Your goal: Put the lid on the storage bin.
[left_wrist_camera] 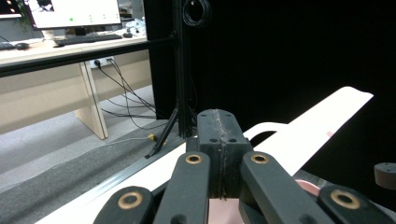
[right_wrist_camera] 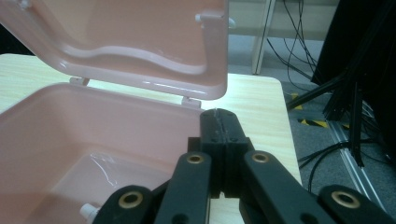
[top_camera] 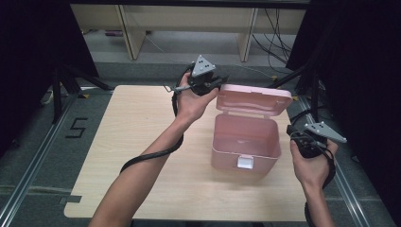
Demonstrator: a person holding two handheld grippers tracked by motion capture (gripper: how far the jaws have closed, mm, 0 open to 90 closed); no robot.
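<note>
Pink storage box (top_camera: 246, 142) is seen standing on the right half of the wooden table (top_camera: 142, 156), its white latch (top_camera: 245, 162) turned to the near side and its hinged lid (top_camera: 254, 99) raised at the far side, so that the inside lies open. In the right gripper view something clear and crinkled, perhaps plastic film, can be made out on the box floor, though it cannot be identified.

The left gripper (top_camera: 218, 83) is held high at the far left corner of the lid, just beside its edge; its jaws are pressed together with nothing between them. The right gripper (top_camera: 297, 134) is kept low, just right of the box wall, jaws likewise together and empty.

The opening step is judged to be complete. Whichever move follows, closing the lid or reaching inside, the jaws would first have to be parted.
</note>
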